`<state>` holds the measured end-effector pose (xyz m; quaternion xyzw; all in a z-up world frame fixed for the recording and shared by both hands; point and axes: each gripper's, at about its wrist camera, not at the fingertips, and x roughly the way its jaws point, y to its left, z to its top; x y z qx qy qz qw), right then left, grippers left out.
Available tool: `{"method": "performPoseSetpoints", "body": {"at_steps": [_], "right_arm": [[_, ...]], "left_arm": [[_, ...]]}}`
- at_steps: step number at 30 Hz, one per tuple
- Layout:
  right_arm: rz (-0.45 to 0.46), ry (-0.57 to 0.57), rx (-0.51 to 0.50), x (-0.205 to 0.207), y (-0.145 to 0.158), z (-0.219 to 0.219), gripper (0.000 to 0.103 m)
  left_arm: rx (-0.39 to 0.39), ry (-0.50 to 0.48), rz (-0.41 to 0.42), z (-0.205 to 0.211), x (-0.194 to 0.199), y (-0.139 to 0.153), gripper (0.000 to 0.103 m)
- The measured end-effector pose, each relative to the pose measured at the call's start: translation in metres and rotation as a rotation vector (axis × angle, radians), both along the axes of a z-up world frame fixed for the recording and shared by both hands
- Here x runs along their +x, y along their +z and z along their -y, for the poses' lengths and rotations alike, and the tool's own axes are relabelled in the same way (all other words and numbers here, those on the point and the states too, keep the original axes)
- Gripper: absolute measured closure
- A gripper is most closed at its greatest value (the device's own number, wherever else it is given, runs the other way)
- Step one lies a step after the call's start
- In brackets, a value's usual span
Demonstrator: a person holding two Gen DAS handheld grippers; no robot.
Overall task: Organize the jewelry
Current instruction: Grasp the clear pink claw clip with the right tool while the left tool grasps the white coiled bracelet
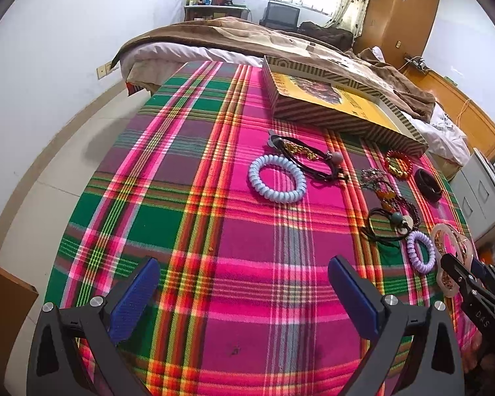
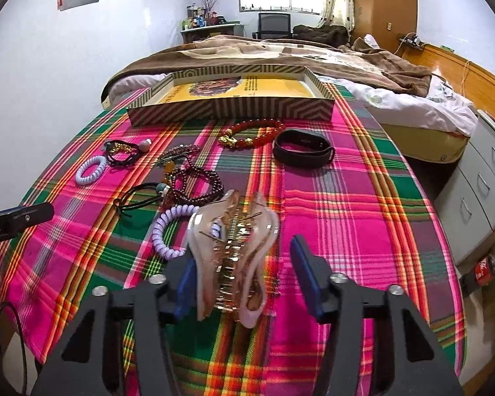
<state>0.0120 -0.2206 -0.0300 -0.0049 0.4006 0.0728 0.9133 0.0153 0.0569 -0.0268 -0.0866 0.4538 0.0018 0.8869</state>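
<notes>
Left wrist view: the left tool (image 1: 244, 293) hangs open over bare plaid cloth (image 1: 181, 198).

Right wrist view: the hair claw (image 2: 234, 254) lies between the right tool (image 2: 244, 280) pads, right pad apart; centre it before squeezing.

Woven plaid cloth (image 2: 363, 204), matt. Glossy translucent plastic hair claw (image 2: 234, 250). Shiny red bead bracelet (image 2: 257, 133). Matt black band (image 2: 302, 151). Printed cardboard box (image 2: 231, 110). Textured blue gripper pads (image 1: 133, 300).
</notes>
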Motion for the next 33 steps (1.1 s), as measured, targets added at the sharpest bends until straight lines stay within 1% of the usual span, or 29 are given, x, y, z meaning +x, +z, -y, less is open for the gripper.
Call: {"method": "performPoseSetpoints", "body": {"at_steps": [1,2,3,5,7,9,10,13,15,18,20,21,23,25,27,28,31,33], "right_arm": [[-0.001,0.001,-0.004,0.0,0.0,-0.001,0.067],[-0.002,0.002,-0.009,0.001,0.0,-0.002,0.073],[0.002,-0.004,-0.022,0.001,0.0,-0.002,0.075],[0.002,-0.005,-0.011,0.001,0.0,0.0,0.075],[0.009,-0.014,0.002,0.001,0.003,0.004,0.075],[0.023,-0.023,0.007,0.0,0.006,0.008,0.075],[0.031,-0.026,0.01,0.0,0.009,0.01,0.075],[0.055,-0.042,0.012,0.001,0.016,0.017,0.076],[0.06,-0.048,0.013,0.004,0.018,0.02,0.076],[0.064,-0.054,0.019,0.008,0.018,0.023,0.076],[0.064,-0.052,0.022,0.011,0.018,0.024,0.076],[0.063,-0.051,0.021,0.013,0.018,0.024,0.076],[0.063,-0.049,0.021,0.015,0.018,0.023,0.076],[0.066,-0.047,0.023,0.016,0.019,0.025,0.076],[0.069,-0.046,0.025,0.018,0.019,0.025,0.076],[0.069,-0.046,0.024,0.019,0.019,0.025,0.076],[0.066,-0.046,0.026,0.022,0.018,0.025,0.076],[0.063,-0.044,0.028,0.025,0.018,0.025,0.076]], "left_arm": [[-0.006,0.001,-0.003,-0.002,0.002,0.0,0.0],[-0.009,0.003,-0.004,-0.003,0.004,0.0,0.0],[-0.008,0.003,-0.005,-0.003,0.006,0.0,0.0],[-0.015,0.001,-0.004,-0.004,0.011,0.001,0.0],[-0.041,-0.002,-0.005,-0.006,0.017,0.002,0.0],[-0.062,0.001,-0.023,-0.009,0.028,0.0,0.001],[-0.065,0.008,-0.031,-0.009,0.032,-0.001,0.004],[-0.052,0.024,-0.032,-0.012,0.046,0.0,0.008],[-0.036,0.039,-0.025,-0.014,0.054,0.001,0.008],[-0.038,0.054,-0.026,-0.016,0.067,0.001,0.009],[-0.032,0.054,-0.042,-0.014,0.074,-0.002,0.014],[-0.028,0.05,-0.044,-0.013,0.077,-0.003,0.016],[0.006,0.046,-0.058,-0.009,0.083,-0.007,0.021],[0.023,0.041,-0.051,-0.006,0.086,-0.007,0.028],[0.034,0.048,-0.051,-0.006,0.088,-0.007,0.031],[0.046,0.05,-0.051,-0.005,0.088,-0.008,0.035],[0.117,0.04,-0.055,0.002,0.09,-0.009,0.043],[0.135,0.041,-0.055,0.004,0.09,-0.009,0.048]]}}
